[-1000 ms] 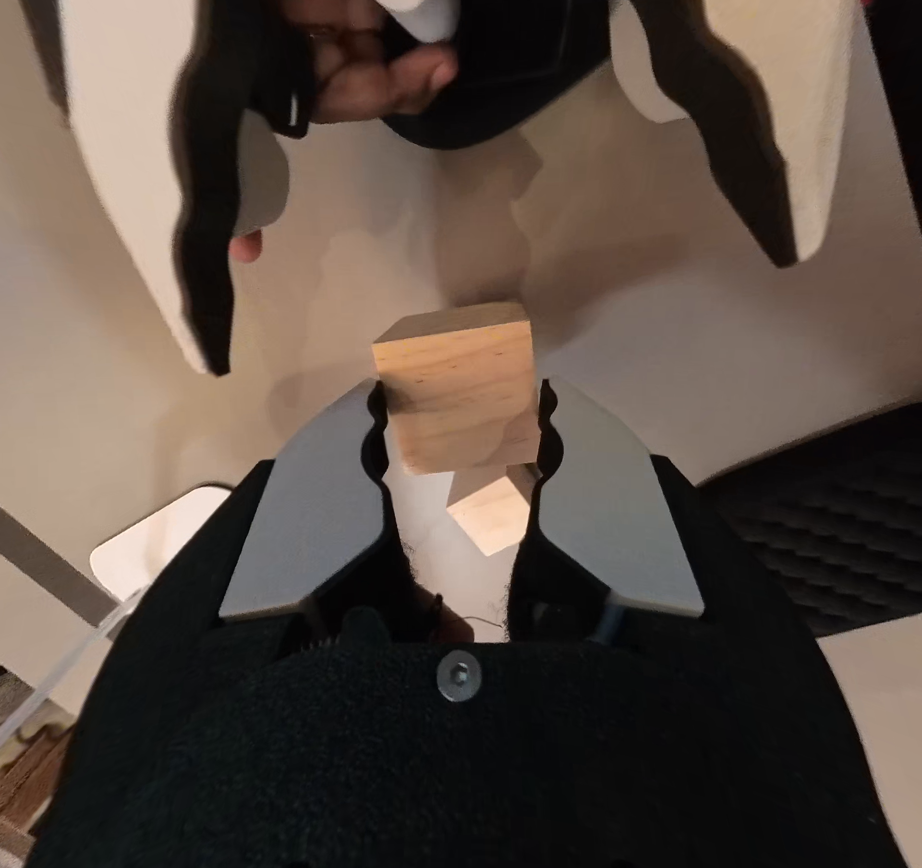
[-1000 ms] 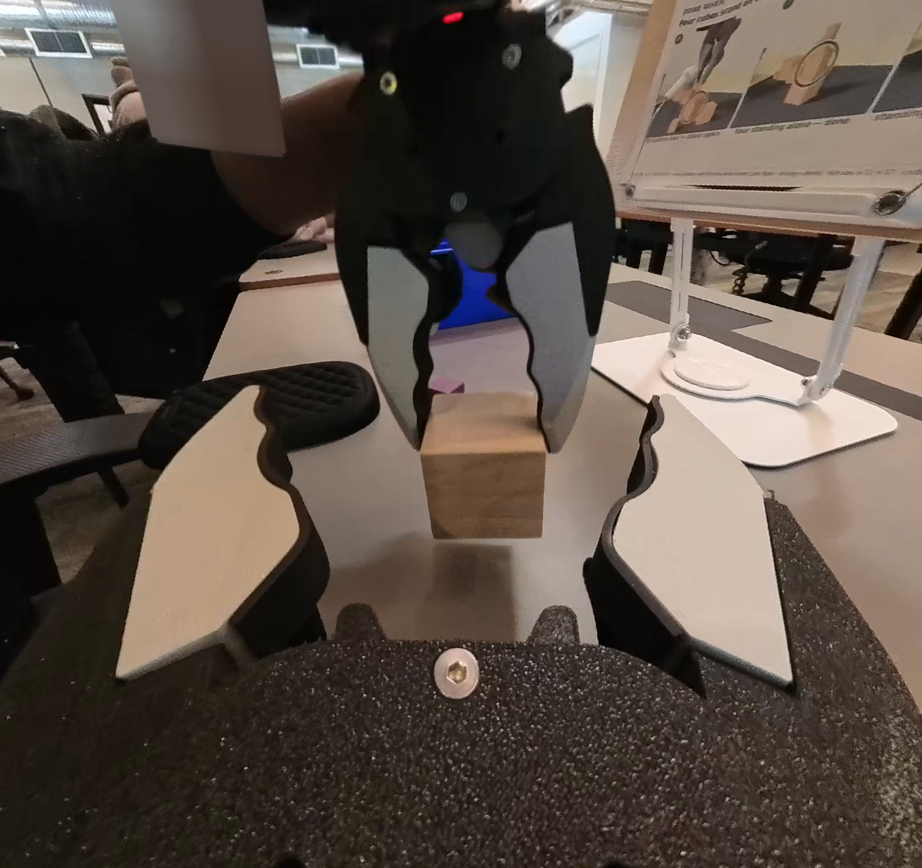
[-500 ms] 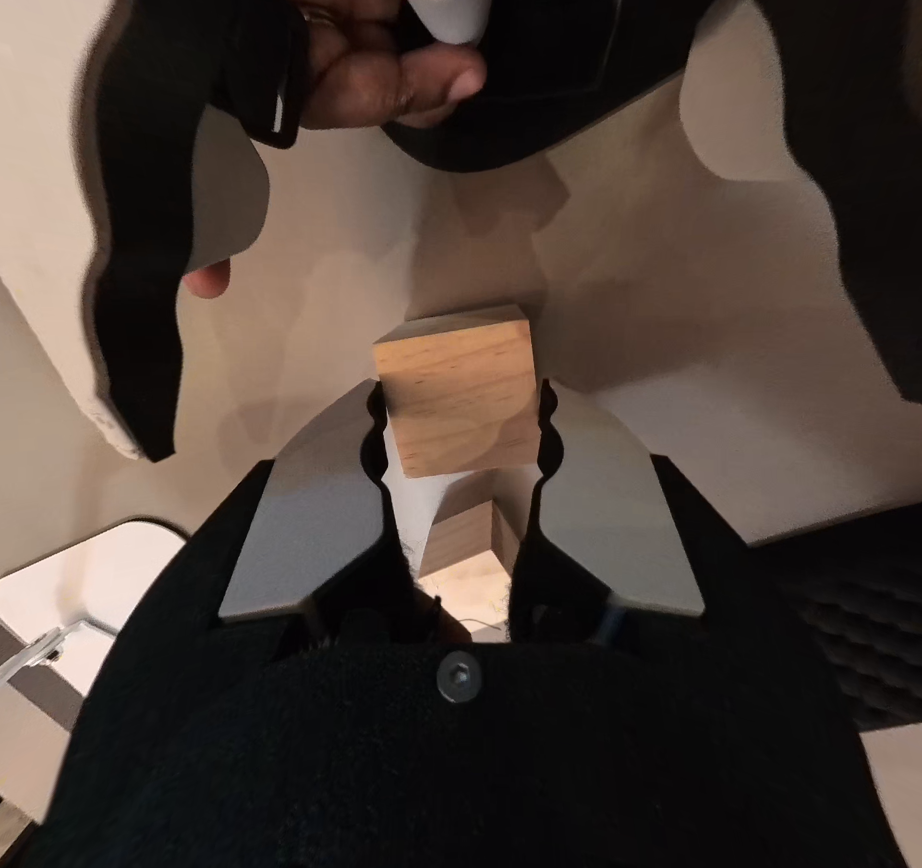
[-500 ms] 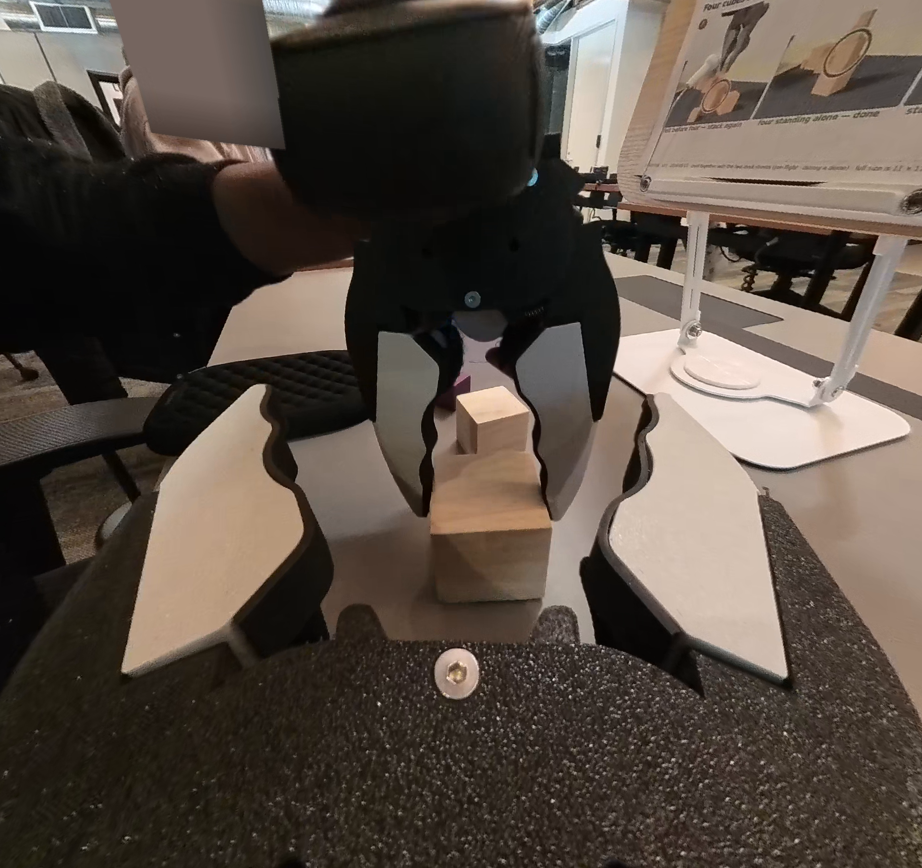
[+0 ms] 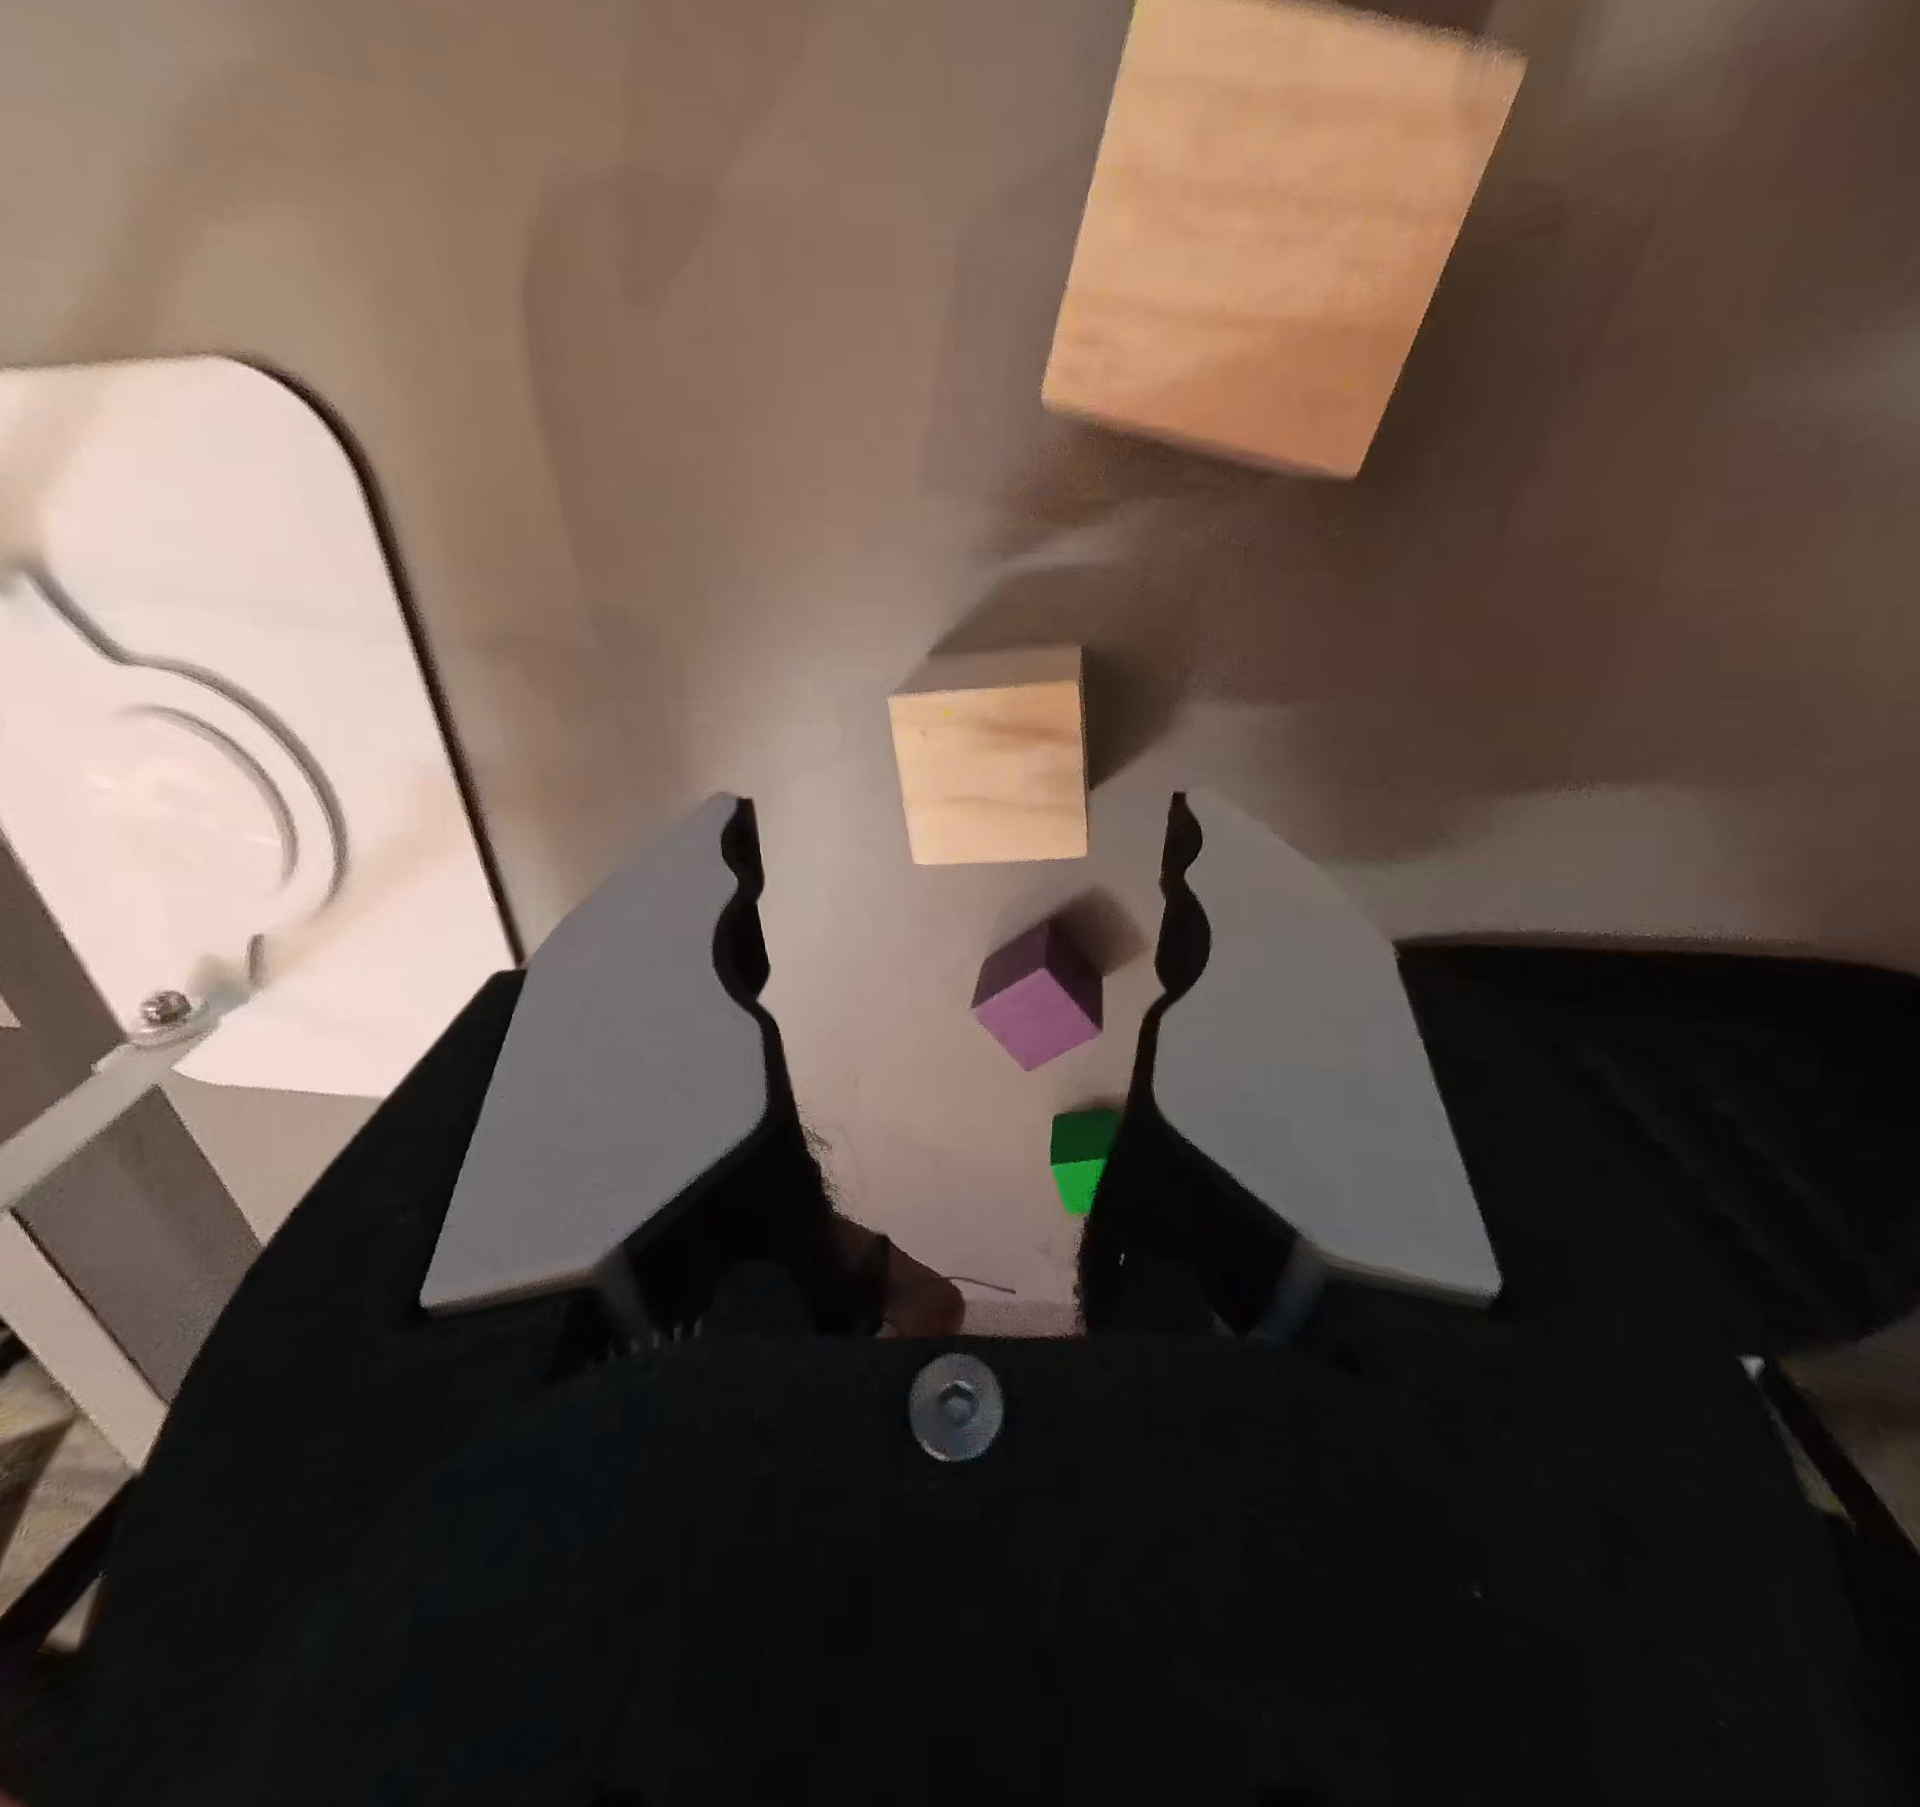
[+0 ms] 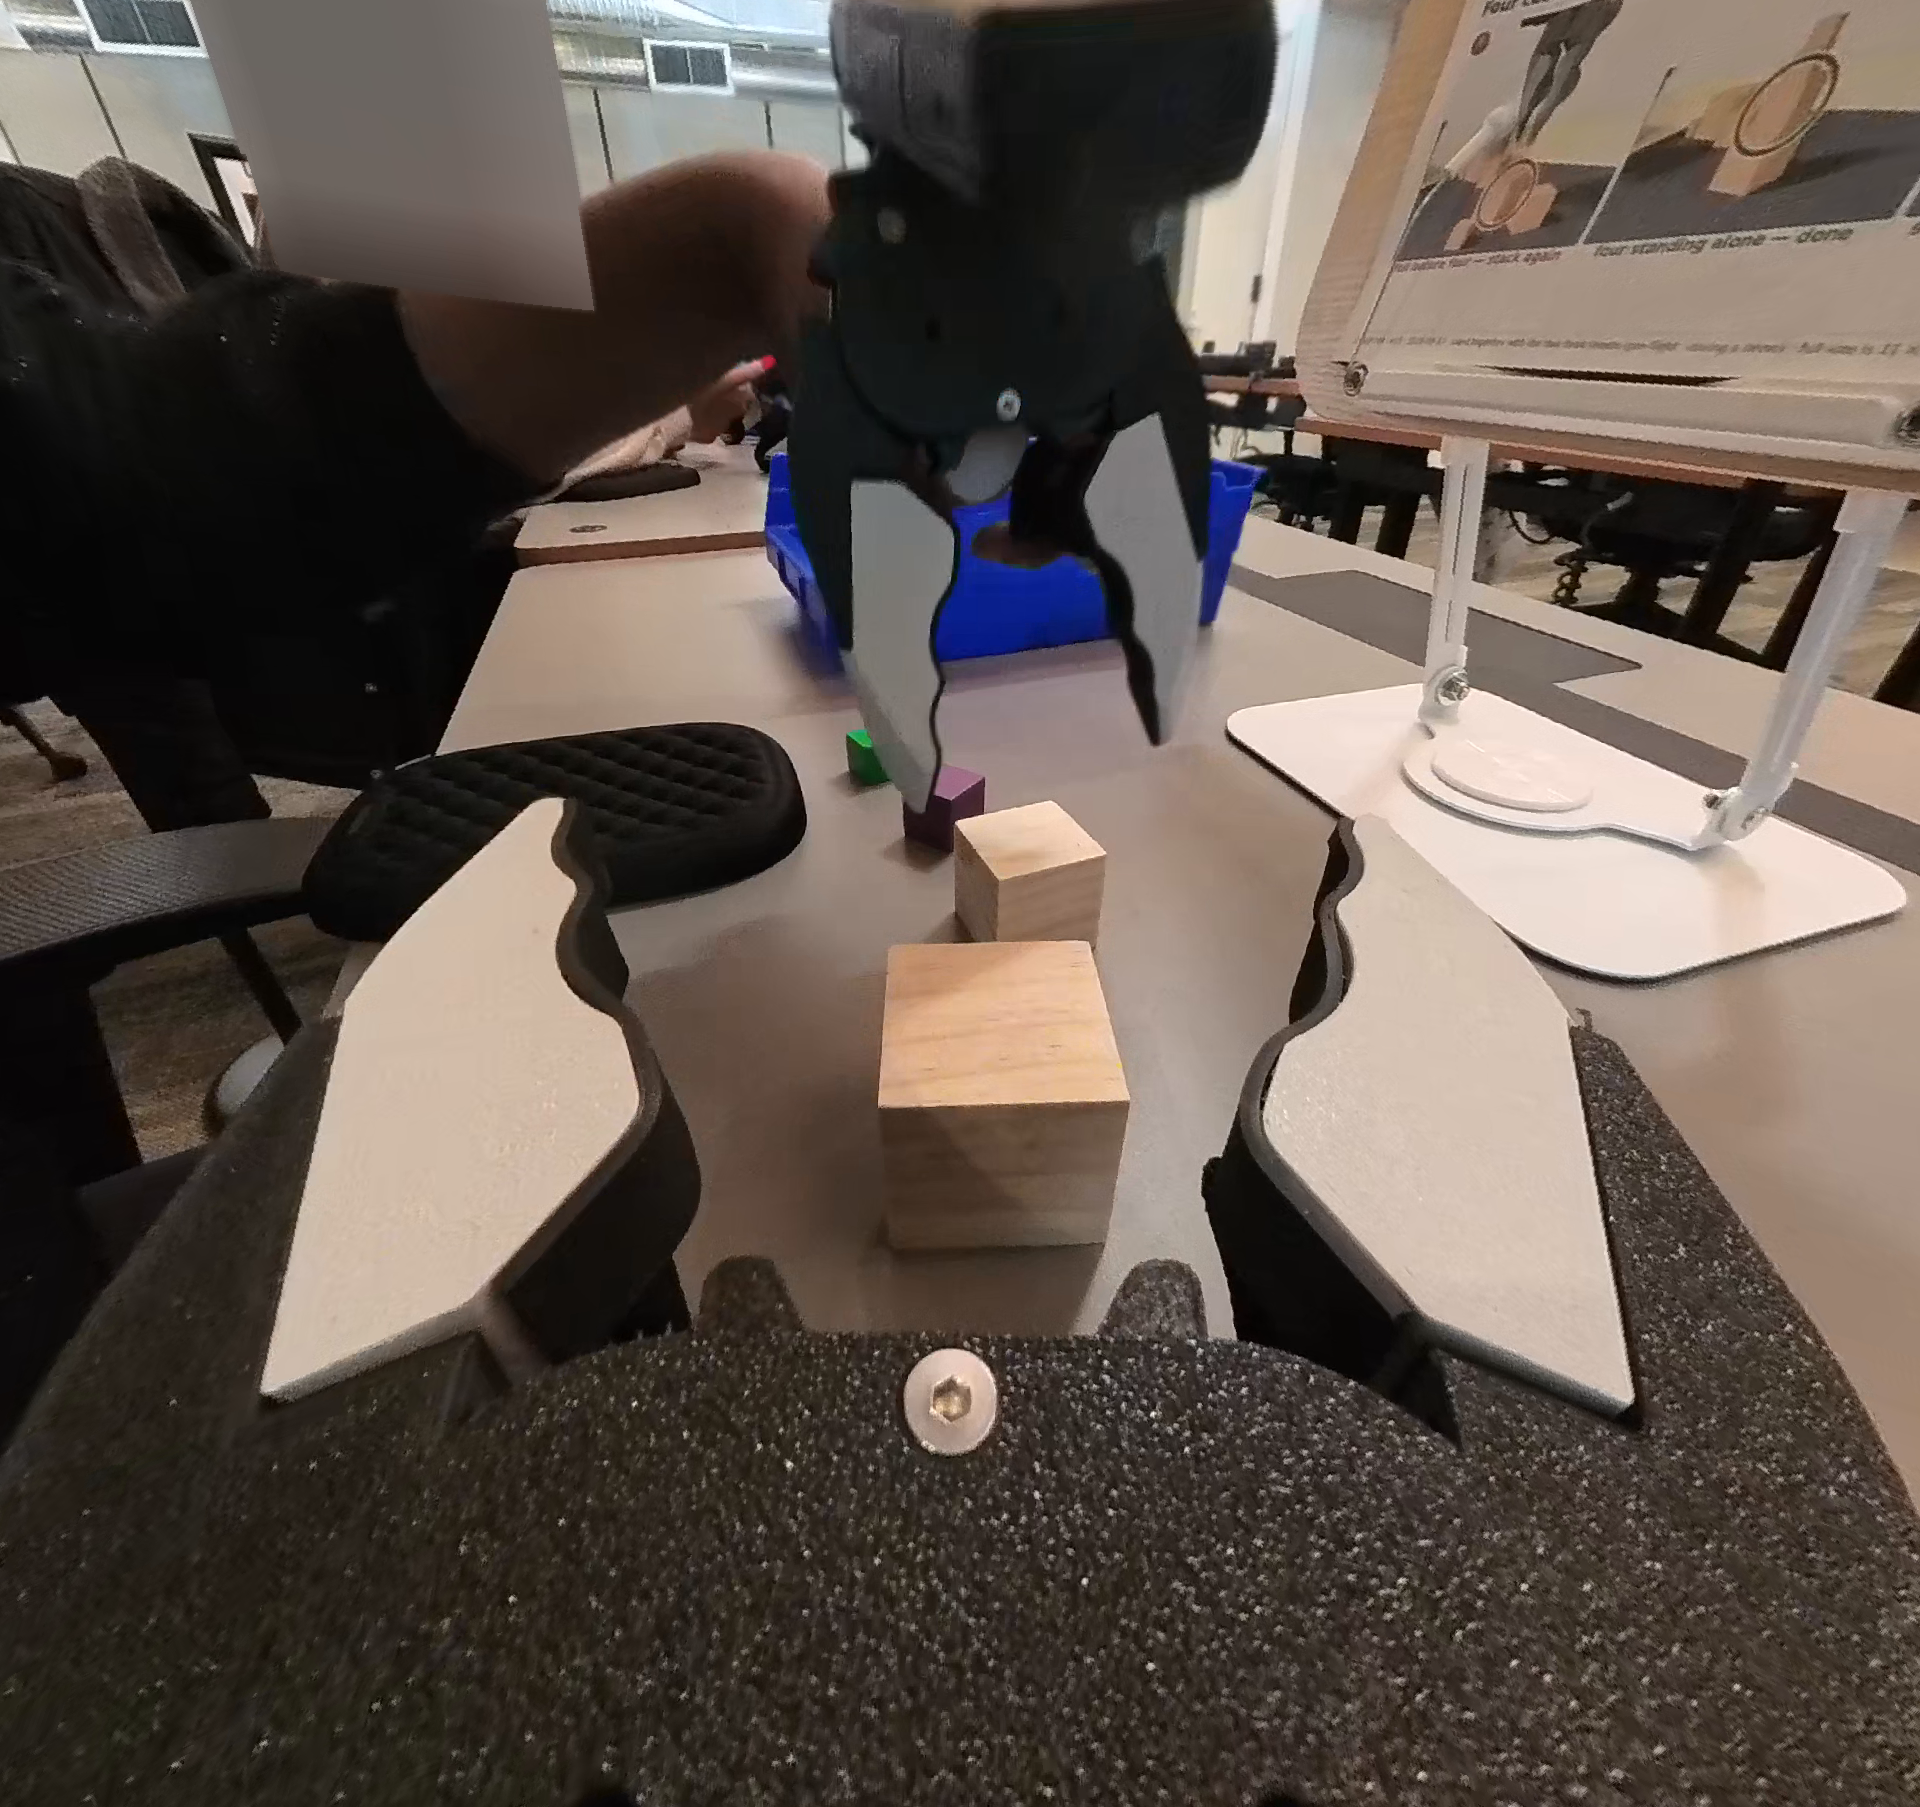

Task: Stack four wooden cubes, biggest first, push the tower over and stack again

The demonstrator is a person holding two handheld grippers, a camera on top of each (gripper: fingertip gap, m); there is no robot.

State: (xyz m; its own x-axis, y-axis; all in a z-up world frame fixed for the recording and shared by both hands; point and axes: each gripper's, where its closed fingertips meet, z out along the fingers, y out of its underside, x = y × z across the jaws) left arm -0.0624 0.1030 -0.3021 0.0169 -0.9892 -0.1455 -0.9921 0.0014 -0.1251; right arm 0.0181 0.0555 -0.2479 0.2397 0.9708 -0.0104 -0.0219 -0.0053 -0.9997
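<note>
My left gripper (image 5: 961, 807) is open and empty, raised above the table. Below it stand a small wooden cube (image 5: 989, 758), a purple cube (image 5: 1037, 995) and a green cube (image 5: 1081, 1157); a large wooden cube (image 5: 1273, 225) stands farther off. In the right wrist view the left gripper (image 6: 1029, 749) hangs over the purple cube (image 6: 943, 803), next to the green cube (image 6: 862, 755) and the small wooden cube (image 6: 1029, 872). My right gripper (image 6: 961, 848) is open wide and empty. The large wooden cube (image 6: 1000, 1092) stands between its fingers, touching neither.
A white stand base (image 6: 1558, 822) holding an instruction board (image 6: 1621, 147) is at the right; it also shows in the left wrist view (image 5: 208, 718). A black padded armrest (image 6: 561, 822) lies at the left, a blue bin (image 6: 997, 583) behind. A person's arm (image 6: 312, 469) reaches in. Some 12 cm of space lies between my two pairs of fingers.
My left gripper set the large wooden cube on the table, opened, let it go and rose away from it. The right gripper stayed open around that spot.
</note>
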